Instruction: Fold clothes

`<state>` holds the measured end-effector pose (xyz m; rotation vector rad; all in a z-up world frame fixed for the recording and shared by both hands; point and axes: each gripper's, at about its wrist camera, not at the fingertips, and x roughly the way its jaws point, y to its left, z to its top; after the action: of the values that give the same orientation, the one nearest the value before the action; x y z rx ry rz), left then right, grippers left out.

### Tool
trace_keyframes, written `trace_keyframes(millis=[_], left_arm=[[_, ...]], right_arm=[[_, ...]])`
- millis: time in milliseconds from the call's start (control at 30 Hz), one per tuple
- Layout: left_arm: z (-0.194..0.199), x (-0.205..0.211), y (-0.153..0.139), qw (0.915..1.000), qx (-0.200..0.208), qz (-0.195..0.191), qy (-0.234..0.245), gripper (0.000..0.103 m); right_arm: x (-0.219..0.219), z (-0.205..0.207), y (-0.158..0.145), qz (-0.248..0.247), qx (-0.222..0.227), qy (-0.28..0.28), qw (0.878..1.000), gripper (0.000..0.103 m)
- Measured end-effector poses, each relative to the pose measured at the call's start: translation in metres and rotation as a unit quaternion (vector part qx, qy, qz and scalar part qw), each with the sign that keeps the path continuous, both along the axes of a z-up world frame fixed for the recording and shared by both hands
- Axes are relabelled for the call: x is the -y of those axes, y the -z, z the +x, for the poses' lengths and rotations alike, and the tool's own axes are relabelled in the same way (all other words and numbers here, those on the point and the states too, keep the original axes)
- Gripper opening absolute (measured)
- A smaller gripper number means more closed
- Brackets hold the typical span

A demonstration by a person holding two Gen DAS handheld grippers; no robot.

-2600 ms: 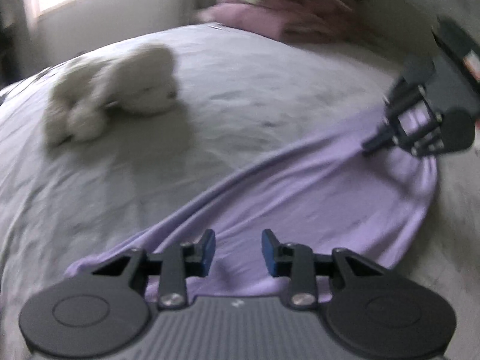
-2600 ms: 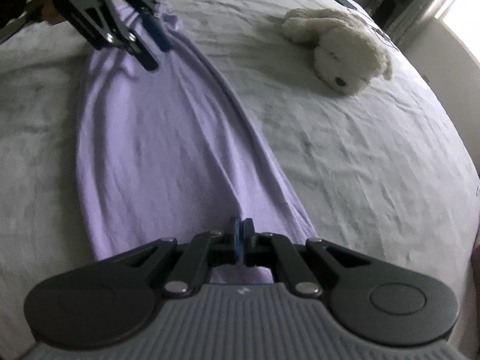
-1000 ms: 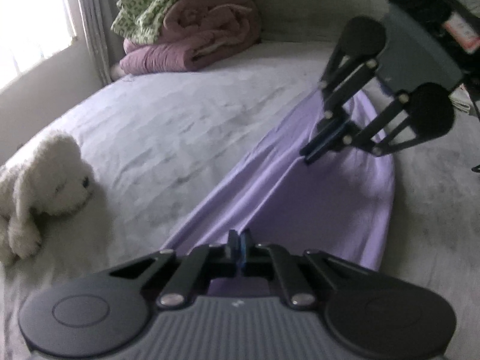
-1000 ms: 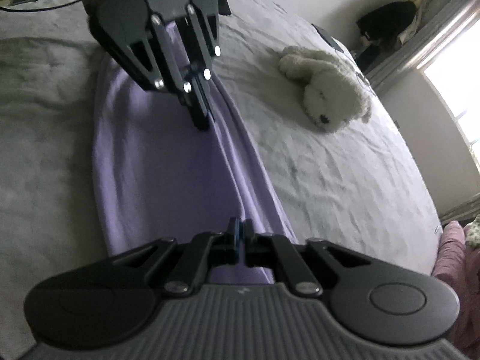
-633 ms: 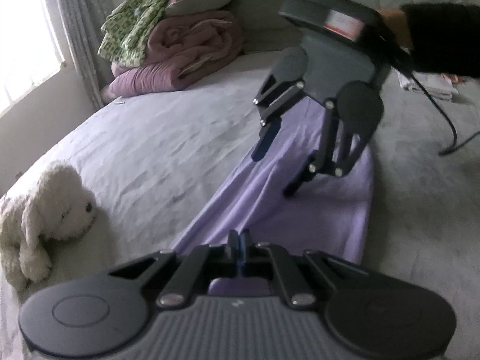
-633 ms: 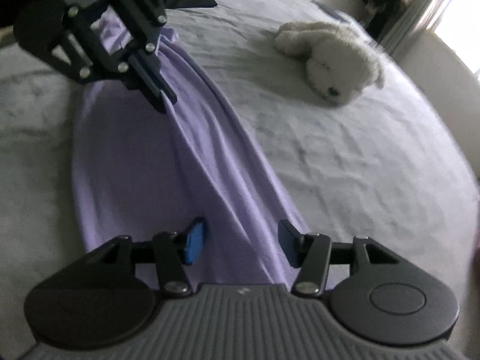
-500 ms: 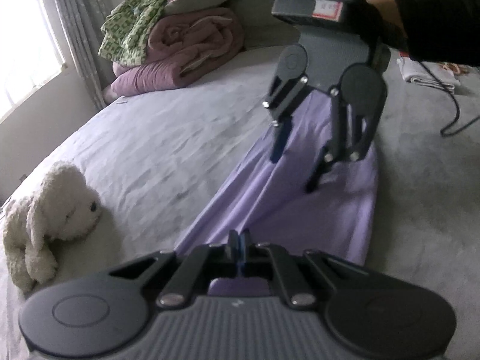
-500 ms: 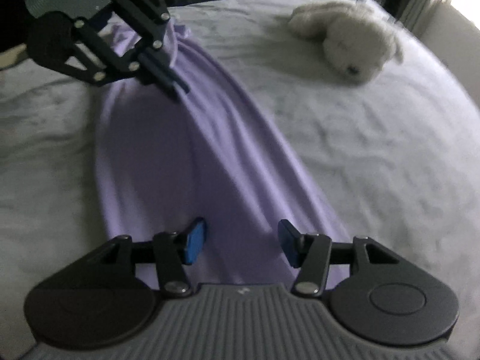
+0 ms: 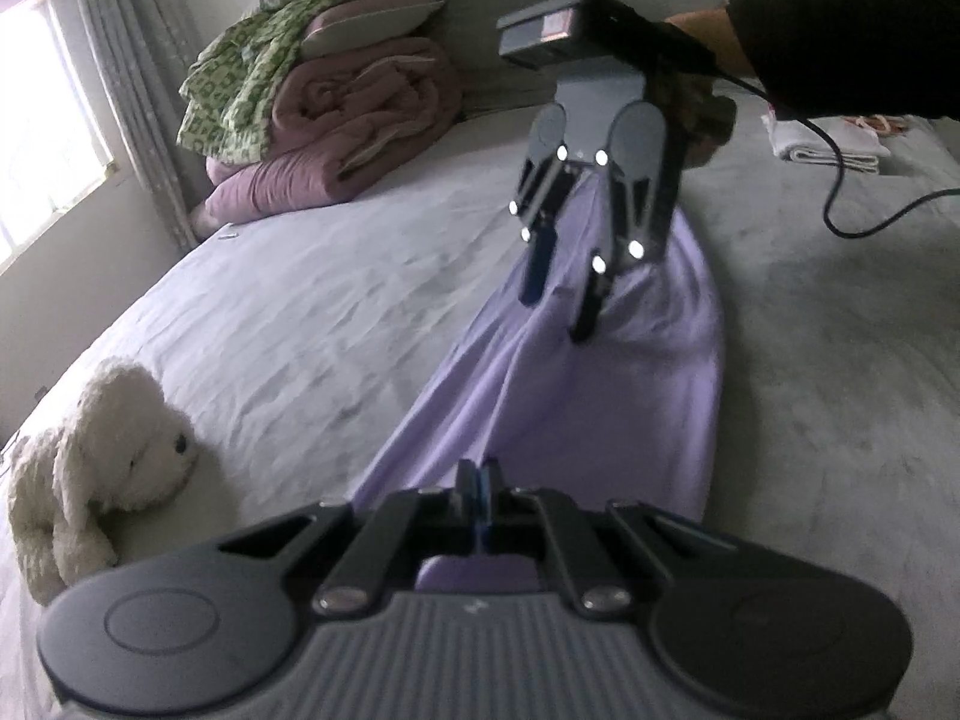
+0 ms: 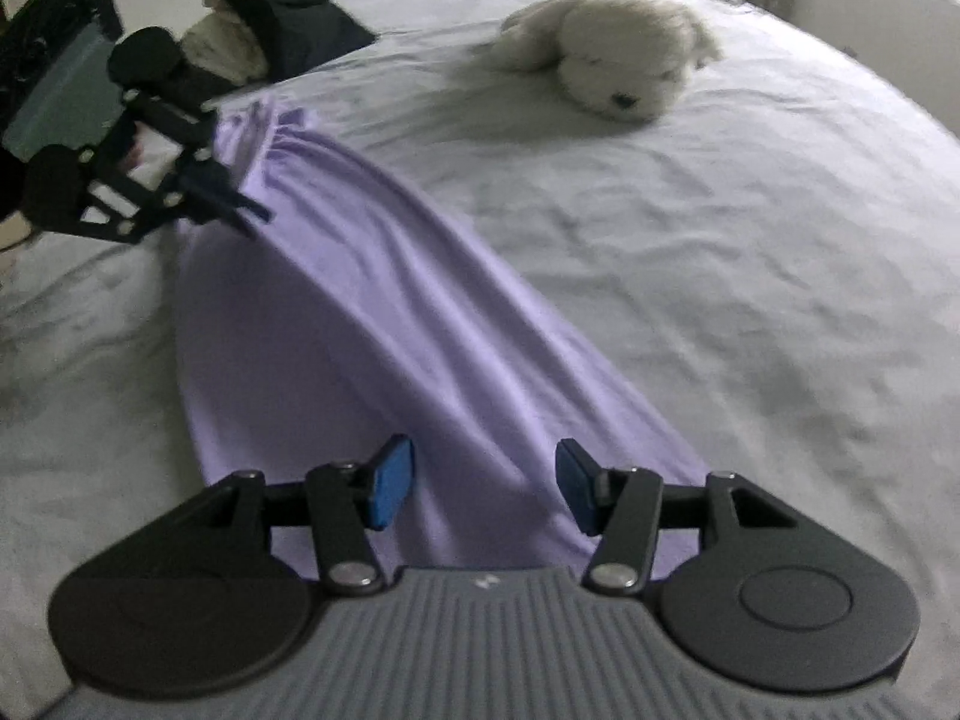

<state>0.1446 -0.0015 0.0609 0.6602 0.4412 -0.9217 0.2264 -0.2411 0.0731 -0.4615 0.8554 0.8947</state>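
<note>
A long purple garment [image 9: 570, 420] lies stretched out flat on the grey bed sheet [image 9: 336, 312]. My left gripper [image 9: 477, 498] is shut on its near end in the left wrist view; in the right wrist view that same left gripper [image 10: 243, 213] sits at the garment's [image 10: 372, 312] far end with its fingers together. My right gripper [image 10: 483, 489] is open just above the opposite end, blue pads apart and nothing between them. From the left wrist view the right gripper [image 9: 561, 300] hangs over the cloth, held by a hand in a dark sleeve [image 9: 840, 42].
A white plush dog [image 9: 96, 456] [image 10: 612, 54] lies on the sheet beside the garment. Folded pink and green bedding [image 9: 336, 102] is stacked at the headboard. A folded white cloth [image 9: 828, 144] and a black cable [image 9: 864, 222] lie beyond. Dark clothes [image 10: 282, 12] are piled past the far end.
My left gripper, open at first, closed on its end of the garment. My right gripper opened, released its end and now hovers above the cloth.
</note>
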Motion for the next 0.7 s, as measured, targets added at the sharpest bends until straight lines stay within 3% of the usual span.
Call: trace_keyframes(millis=[100,167,200,233,300,433,533,700], left_arm=[[0.002,0.0,0.003,0.9999,0.004,0.001,-0.012,0.001],[0.004,-0.001,0.003,0.9998,0.002,-0.008,-0.017,0.001],[0.004,0.0,0.003,0.9998,0.002,-0.01,-0.02,0.001],[0.004,0.0,0.003,0.9997,0.002,-0.011,-0.022,0.001],[0.005,0.001,0.004,0.9995,0.003,-0.013,-0.028,0.001],[0.003,0.002,0.002,0.9991,0.005,-0.014,-0.039,0.001],[0.002,0.003,0.0,0.9988,0.005,-0.012,-0.048,0.001],[0.003,0.006,0.0,0.998,0.011,-0.004,-0.062,0.001]], right_arm=[[0.028,0.0,-0.01,-0.019,0.067,0.063,0.996,0.055],[0.068,0.006,-0.011,-0.046,0.076,0.143,0.986,0.055],[0.086,0.008,-0.01,-0.063,0.076,0.178,0.979,0.049],[0.103,0.006,-0.009,-0.083,0.082,0.198,0.973,0.035],[0.123,0.001,-0.007,-0.108,0.084,0.213,0.967,0.025],[0.138,-0.01,0.005,-0.151,0.095,0.205,0.963,0.02],[0.154,-0.008,0.019,-0.174,0.099,0.234,0.951,0.02],[0.183,-0.013,0.026,-0.148,0.099,0.288,0.941,0.025]])
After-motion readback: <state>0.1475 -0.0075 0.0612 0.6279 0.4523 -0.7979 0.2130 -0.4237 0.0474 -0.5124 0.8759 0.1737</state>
